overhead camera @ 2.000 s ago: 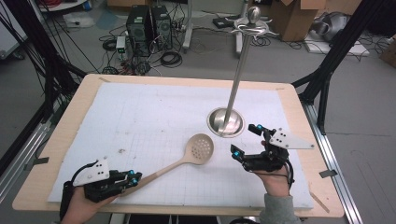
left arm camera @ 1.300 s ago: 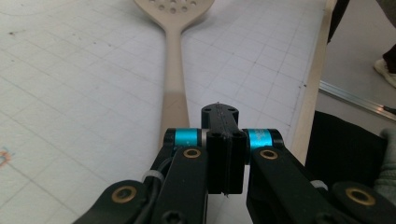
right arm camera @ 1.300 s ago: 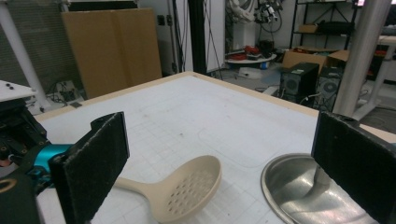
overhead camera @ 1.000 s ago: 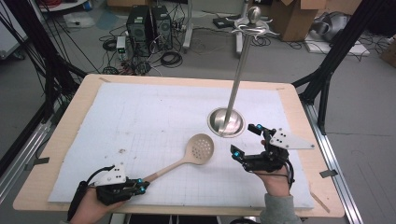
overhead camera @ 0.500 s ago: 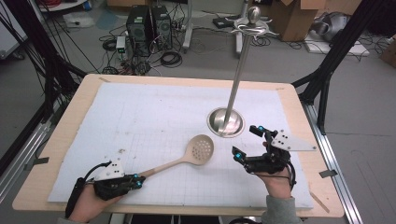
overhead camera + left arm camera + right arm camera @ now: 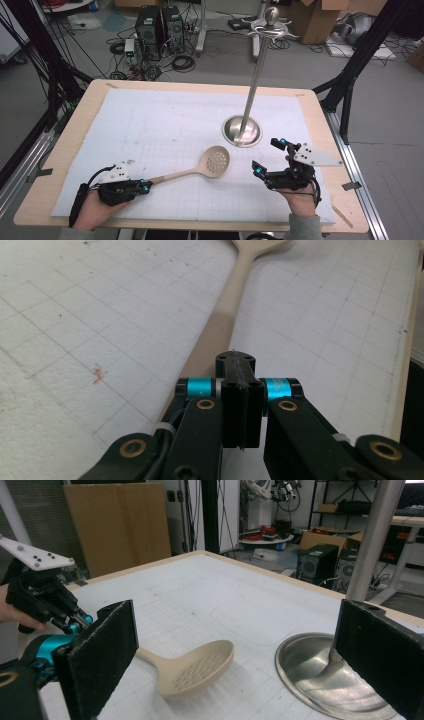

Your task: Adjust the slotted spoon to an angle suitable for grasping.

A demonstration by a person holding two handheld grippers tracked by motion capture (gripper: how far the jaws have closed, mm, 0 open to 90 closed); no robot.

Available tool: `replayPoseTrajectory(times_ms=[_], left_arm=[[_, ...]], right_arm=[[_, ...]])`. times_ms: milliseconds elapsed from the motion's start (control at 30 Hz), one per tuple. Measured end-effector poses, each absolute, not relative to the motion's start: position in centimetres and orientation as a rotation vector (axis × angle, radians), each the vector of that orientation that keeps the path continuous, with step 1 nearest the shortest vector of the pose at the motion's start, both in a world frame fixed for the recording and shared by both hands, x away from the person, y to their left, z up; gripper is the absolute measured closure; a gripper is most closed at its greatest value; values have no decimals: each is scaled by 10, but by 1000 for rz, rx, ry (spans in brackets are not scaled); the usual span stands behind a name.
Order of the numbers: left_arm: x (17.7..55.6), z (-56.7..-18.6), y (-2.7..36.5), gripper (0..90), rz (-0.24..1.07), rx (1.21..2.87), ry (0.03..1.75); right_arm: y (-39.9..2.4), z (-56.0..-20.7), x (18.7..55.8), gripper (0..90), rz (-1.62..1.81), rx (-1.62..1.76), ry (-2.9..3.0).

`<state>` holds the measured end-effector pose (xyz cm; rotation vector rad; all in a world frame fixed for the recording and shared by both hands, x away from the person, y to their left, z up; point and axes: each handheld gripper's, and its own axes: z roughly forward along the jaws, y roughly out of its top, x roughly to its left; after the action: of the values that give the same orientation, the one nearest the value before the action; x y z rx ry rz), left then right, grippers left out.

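A beige slotted spoon lies on the white grid mat, its handle running toward the lower left. My left gripper sits at the handle's end with its jaws pressed together. In the left gripper view the shut tips hover over the handle, and nothing shows between the pads. My right gripper stands open to the right of the spoon's bowl. In its own view the wide-apart black pads frame the spoon's bowl.
A metal stand with a round base and a tall pole rises from the mat just behind the right gripper; its base is close to the right jaw. The wooden table's edge frames the mat. Computers and cables lie on the floor beyond.
The left hand has shifted slightly away from the table's front edge, its tips staying at the handle's end. The spoon and the right gripper have kept still.
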<state>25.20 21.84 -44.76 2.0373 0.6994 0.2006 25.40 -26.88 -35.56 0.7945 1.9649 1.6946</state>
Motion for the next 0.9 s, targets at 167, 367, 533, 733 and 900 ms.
replayPoseTrajectory(times_ms=[167, 367, 533, 733, 900], left_arm=[[262, -448, 222, 898, 180, 2033, 707], [270, -447, 223, 898, 205, 2028, 728], [280, -447, 226, 898, 205, 2028, 722], [293, -447, 228, 898, 216, 2028, 741], [303, -448, 226, 898, 226, 2023, 775]], right_arm=[[-273, -356, 249, 29, 1678, 809, 1963], [-280, -357, 243, 29, 1666, 830, 1961], [-284, -358, 239, 29, 1650, 839, 1965], [-289, -359, 232, 30, 1631, 856, 1965], [-294, -362, 229, 30, 1604, 862, 1968]])
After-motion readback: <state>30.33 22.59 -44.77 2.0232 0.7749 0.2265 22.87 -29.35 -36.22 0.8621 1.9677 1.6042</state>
